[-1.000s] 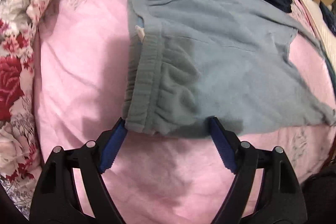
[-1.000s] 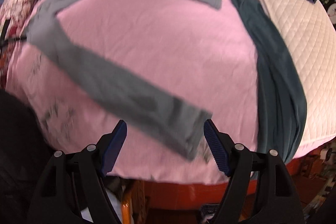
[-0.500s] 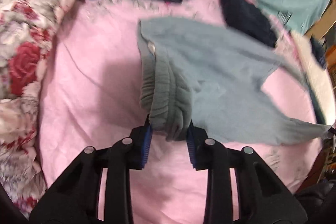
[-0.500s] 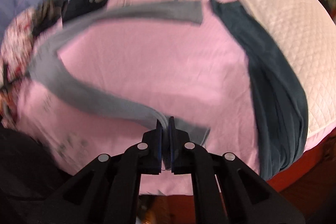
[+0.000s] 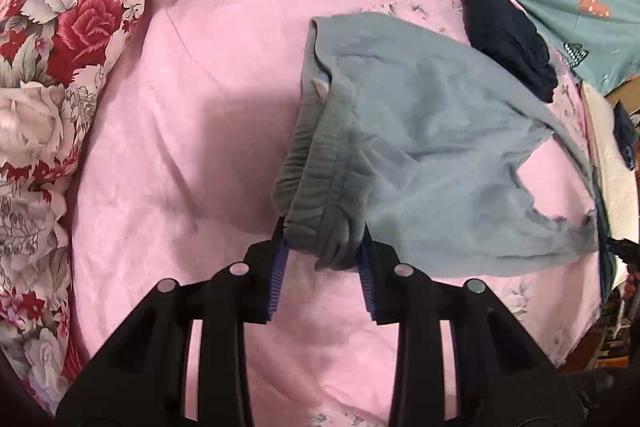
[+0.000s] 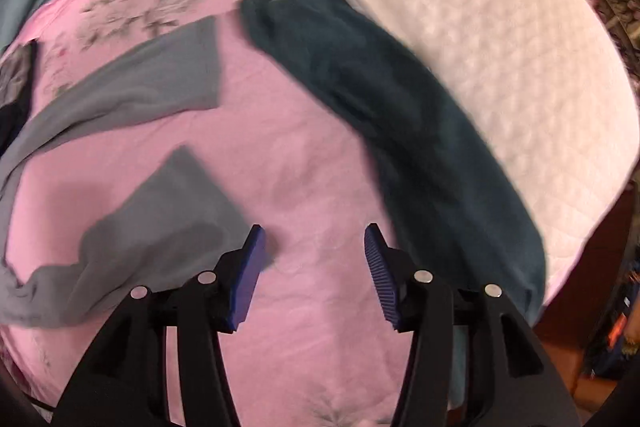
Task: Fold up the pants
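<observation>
Since the earlier frames, both grippers had closed on the grey sweatpants [image 5: 432,163]; the left gripper [image 5: 322,259] then lifted the bunched elastic waistband [image 5: 316,183] off the pink bedsheet [image 5: 180,147], whereas the right gripper [image 6: 316,263] had let go of the leg cuff [image 6: 168,203]. Left jaws, easing slightly apart, gripped the gathered waistband between their blue pads [image 5: 278,275]. Right jaws were opening, with only bare sheet between them; the released cuff lay just beside the left-hand pad. Sweatpants lay spread across the sheet, the other leg [image 6: 132,91] lying farther off. A dark teal garment [image 6: 400,131] lay alongside a white quilted pad [image 6: 500,47]. A floral quilt [image 5: 52,67] bordered the sheet.
</observation>
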`<control>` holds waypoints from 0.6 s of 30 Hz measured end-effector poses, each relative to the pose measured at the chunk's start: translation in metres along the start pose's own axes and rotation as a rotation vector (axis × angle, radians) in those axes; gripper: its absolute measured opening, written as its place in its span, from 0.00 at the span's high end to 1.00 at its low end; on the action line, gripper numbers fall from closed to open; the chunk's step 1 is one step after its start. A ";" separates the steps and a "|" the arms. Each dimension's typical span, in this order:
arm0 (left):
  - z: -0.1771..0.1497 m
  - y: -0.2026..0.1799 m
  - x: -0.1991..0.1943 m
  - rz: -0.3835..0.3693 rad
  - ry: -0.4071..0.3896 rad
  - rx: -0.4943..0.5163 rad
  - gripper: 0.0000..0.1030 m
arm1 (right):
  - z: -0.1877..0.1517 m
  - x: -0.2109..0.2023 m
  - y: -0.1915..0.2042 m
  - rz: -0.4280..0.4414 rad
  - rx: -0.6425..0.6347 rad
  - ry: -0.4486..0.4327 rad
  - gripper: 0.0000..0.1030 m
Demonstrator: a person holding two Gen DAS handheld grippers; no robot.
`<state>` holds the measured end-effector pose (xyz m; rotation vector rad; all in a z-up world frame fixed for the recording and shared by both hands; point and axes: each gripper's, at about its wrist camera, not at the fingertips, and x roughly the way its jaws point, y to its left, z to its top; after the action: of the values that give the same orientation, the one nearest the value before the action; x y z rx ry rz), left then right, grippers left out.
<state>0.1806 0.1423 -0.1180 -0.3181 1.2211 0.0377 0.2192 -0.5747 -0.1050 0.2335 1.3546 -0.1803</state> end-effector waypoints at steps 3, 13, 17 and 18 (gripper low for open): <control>0.000 -0.002 0.005 0.023 -0.003 -0.002 0.66 | -0.022 -0.005 0.019 0.038 -0.151 -0.006 0.49; 0.003 0.000 0.001 0.036 -0.010 -0.030 0.68 | -0.021 0.038 0.017 0.065 0.032 -0.030 0.81; 0.010 -0.006 -0.029 0.000 -0.078 -0.028 0.69 | -0.021 0.001 0.008 0.164 0.086 -0.087 0.99; 0.011 -0.007 -0.038 -0.012 -0.097 -0.028 0.70 | -0.024 -0.019 0.002 0.202 0.115 -0.113 0.99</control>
<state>0.1791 0.1434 -0.0781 -0.3443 1.1237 0.0593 0.1931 -0.5662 -0.0909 0.4483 1.2017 -0.1003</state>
